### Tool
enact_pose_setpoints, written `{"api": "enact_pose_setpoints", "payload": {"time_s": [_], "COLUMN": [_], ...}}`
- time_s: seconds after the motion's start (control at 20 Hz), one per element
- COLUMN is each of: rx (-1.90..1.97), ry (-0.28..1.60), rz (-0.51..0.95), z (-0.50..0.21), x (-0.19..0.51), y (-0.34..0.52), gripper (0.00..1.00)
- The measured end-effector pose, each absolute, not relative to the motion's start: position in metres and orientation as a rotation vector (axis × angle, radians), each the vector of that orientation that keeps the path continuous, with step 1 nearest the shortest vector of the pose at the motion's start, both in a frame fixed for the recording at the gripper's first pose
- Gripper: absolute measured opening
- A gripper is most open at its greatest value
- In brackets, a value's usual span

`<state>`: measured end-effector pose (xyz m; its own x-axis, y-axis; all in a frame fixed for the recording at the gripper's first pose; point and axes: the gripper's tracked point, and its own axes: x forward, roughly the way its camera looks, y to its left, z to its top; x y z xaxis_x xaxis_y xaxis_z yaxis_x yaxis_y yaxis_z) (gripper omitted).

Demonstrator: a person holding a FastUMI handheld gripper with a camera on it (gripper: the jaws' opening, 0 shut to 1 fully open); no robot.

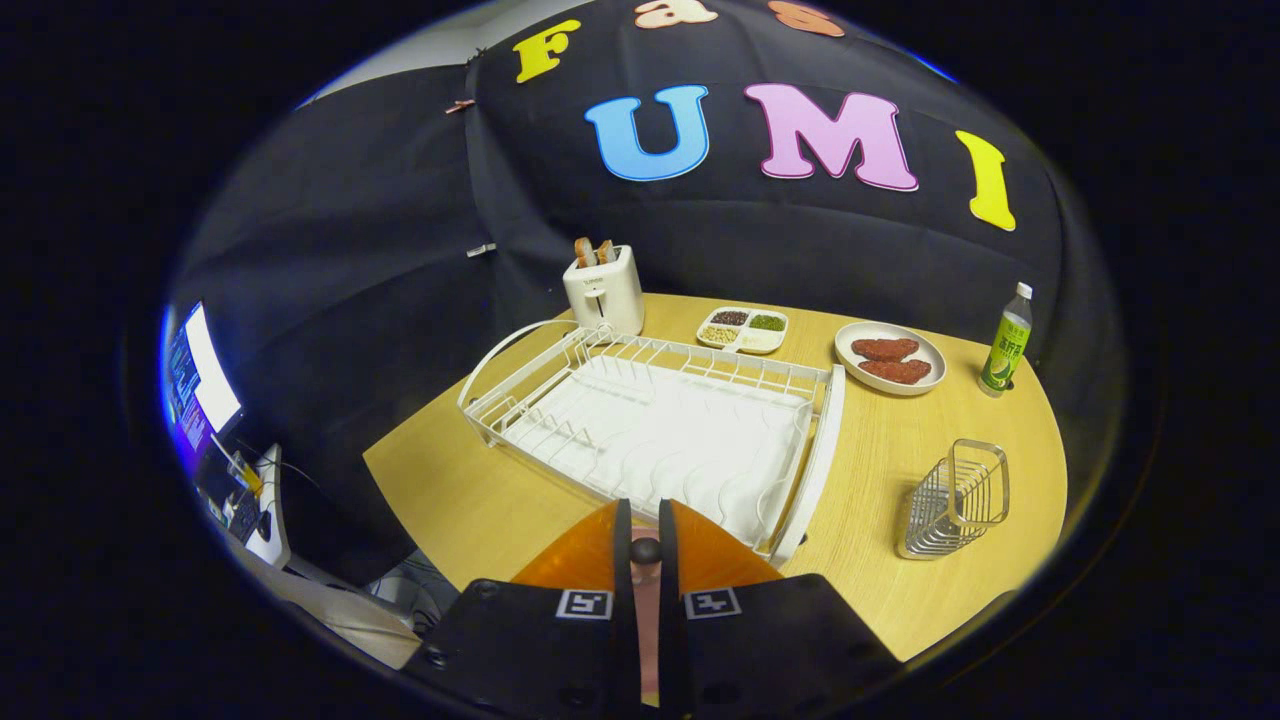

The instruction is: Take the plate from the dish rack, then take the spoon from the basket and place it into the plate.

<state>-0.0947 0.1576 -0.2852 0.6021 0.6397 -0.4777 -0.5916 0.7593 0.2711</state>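
Note:
My gripper (645, 512) is shut on the spoon (646, 585), whose pinkish handle runs back between the two black fingers (622, 560) and ends in a dark round tip. Directly under the fingers lies the orange plate (585, 560), flat on the wooden table against the near edge of the white dish rack (660, 430). The rack's slots hold nothing. The wire basket (955, 500) stands on the table beyond the fingers to the right, with nothing inside it.
Behind the rack stand a white toaster (603, 288) with bread slices, a divided snack dish (744, 329), a white plate with red pieces (890, 358) and a green bottle (1006, 342). A monitor (200, 385) and desk clutter sit off the table's left edge.

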Motion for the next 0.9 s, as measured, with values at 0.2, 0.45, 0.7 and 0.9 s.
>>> {"api": "enact_pose_setpoints", "payload": {"time_s": [0.2, 0.45, 0.7, 0.9], "rx": [0.057, 0.019, -0.078, -0.113], "ry": [0.634, 0.728, 0.797, 0.809], "rz": [0.754, 0.765, 0.761, 0.712], "z": [-0.299, -0.337, -0.375, -0.385], "x": [-0.113, -0.133, -0.148, -0.144], "y": [0.147, 0.140, 0.135, 0.127], "gripper": [0.12, 0.13, 0.14, 0.20]}}
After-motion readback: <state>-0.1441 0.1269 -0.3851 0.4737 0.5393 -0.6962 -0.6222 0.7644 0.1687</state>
